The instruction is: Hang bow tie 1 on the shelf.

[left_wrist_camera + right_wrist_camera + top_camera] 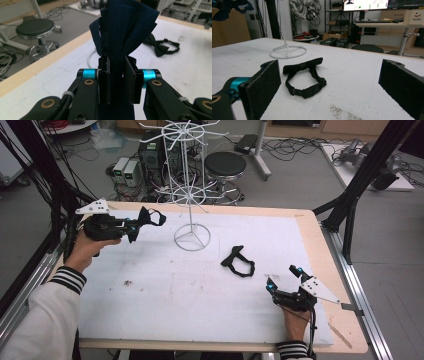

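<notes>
Your left tool [134,226] is clamped on a dark bow tie [125,32], held above the worktop's [310,232] far left corner, near the white wire stand [192,195]. Your right tool [284,280] sits with jaws wide near the right edge; a second bow tie [239,262] lies on open white surface between stand and that tool.

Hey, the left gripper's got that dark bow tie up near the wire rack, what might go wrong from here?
1. The left gripper pinches only bunched fabric of the navy bow tie; it may slip.
2. Its strap loop dangles and could snag a hook on the white wire rack, which might tip.
</notes>
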Available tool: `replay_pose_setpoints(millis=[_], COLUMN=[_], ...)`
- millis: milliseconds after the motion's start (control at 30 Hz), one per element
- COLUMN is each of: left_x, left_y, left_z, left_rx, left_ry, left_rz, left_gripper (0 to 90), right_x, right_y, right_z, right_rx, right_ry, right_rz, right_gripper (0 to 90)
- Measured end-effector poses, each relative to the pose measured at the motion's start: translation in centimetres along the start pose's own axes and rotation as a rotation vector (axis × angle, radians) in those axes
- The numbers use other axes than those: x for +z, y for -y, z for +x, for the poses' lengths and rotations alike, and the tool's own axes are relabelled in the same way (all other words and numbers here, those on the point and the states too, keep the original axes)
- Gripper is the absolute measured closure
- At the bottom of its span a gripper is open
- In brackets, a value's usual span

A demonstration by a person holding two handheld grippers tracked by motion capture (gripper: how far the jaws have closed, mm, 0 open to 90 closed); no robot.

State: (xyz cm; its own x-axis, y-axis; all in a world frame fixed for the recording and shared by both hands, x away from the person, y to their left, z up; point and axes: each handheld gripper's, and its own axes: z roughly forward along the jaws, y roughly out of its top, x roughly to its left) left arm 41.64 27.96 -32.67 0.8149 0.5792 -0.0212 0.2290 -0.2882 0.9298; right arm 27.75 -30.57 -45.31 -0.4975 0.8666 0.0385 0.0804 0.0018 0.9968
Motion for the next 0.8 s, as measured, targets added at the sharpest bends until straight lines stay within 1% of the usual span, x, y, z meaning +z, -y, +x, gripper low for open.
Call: replay_pose_setpoints(millis=[100, 133, 333, 500, 633, 700, 767, 800], left_x=[-0.4, -0.6, -1.1, -1.4, -1.7, -2.0, -2.4, -2.4], left_y=[-0.1, -0.2, -0.3, -0.4, -0.7, -1.0, -1.6, -1.6], left_z=[0.0, 0.1, 0.3, 0.3, 0.2, 0.2, 0.1, 0.1], left_rx=[-0.001, -0.002, -0.006, -0.013, -0.020, -0.017, -0.014, -0.014], left_ry=[-0.012, -0.029, -0.052, -0.057, -0.056, -0.056, -0.049, -0.049], left_rz=[-0.016, -0.029, -0.042, -0.063, -0.091, -0.098, -0.117, -0.117], left_gripper=[75.2, 75.2, 75.2, 75.1, 75.1, 75.1, 75.1, 75.1], right_x=[0.0, 0.0, 0.0, 0.0, 0.0, 0.0, 0.0, 0.0], right_y=[0.0, 0.0, 0.0, 0.0, 0.0, 0.0, 0.0, 0.0], right_z=[0.0, 0.0, 0.0, 0.1, 0.1, 0.1, 0.1, 0.1], right_rx=[0.000, 0.000, 0.001, 0.005, 0.005, 0.004, 0.005, 0.008], right_ry=[0.000, 0.001, 0.001, 0.000, 0.000, 0.000, 0.002, 0.001], right_rz=[0.000, 0.001, 0.001, 0.003, 0.003, 0.003, 0.005, 0.007], right_gripper=[3.3, 3.3, 3.3, 3.3, 3.3, 3.3, 3.3, 3.3])
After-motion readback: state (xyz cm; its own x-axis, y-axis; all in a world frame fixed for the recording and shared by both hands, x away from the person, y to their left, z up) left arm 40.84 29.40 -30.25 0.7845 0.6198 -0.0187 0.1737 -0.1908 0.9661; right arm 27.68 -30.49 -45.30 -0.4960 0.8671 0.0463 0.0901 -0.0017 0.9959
